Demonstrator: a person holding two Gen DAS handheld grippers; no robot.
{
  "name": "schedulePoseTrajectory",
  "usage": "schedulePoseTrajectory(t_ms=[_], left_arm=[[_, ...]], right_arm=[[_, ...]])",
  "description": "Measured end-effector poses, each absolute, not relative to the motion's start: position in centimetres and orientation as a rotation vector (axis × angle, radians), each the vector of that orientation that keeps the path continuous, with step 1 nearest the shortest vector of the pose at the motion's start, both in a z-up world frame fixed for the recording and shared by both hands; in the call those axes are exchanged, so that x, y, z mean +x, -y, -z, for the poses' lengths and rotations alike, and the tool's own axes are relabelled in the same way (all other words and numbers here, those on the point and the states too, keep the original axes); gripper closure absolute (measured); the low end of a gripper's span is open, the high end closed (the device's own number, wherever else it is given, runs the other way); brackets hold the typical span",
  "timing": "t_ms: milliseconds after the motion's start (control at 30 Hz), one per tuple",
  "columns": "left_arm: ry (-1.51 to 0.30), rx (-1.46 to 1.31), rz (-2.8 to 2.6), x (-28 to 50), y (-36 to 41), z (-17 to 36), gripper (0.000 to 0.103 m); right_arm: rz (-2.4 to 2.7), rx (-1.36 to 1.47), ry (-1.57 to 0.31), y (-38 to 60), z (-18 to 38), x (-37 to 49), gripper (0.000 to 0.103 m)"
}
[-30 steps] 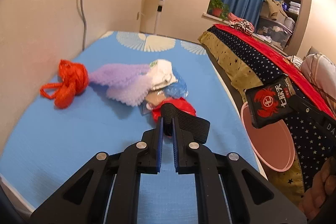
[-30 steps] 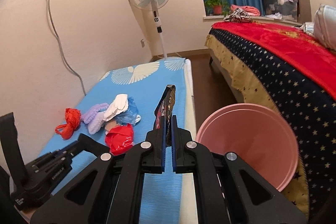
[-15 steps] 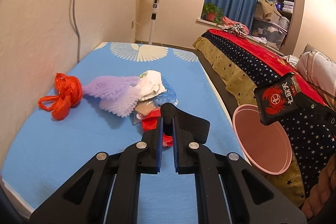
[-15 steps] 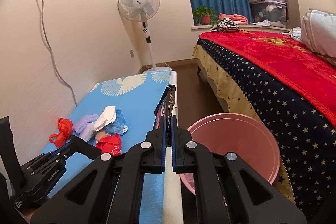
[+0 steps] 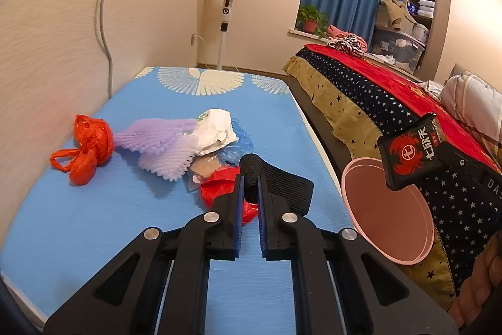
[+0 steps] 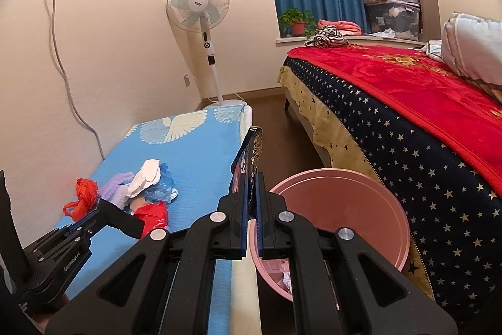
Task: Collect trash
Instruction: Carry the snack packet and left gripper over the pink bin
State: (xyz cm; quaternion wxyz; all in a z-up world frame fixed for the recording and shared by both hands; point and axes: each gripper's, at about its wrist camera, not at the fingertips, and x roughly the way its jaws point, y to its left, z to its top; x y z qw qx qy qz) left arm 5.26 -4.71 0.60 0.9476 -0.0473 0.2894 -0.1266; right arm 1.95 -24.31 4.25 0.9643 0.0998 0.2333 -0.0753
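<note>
My left gripper is shut on a black elastic band and holds it above the blue mat. My right gripper is shut on a black snack packet with a red crab, also in the left wrist view, held over the near rim of the pink bin. On the mat lie an orange-red plastic bag, purple foam netting, white paper, a blue bag and a red wrapper.
The pink bin stands on the floor between the mat and the bed, with some trash in its bottom. A standing fan is at the mat's far end. A cable hangs down the left wall.
Both grippers have drawn back and risen a little. The right gripper with the packet has moved right, over the bin's near rim. The left gripper still holds the band.
</note>
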Motion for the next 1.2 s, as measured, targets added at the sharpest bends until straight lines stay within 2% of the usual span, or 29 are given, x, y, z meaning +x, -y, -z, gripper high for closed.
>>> schedulePoseTrajectory(t_ms=[533,1200], left_arm=[[-0.596,-0.099,0.284,6.0,6.9,-0.3,0.095],[-0.615,-0.078,0.420,6.4,15.0,0.5,0.095]], right_arm=[[0.219,0.205,-0.481,25.8,-3.9,2.0,0.099],[0.387,0.204,-0.472,30.0,-3.9,0.5,0.099]])
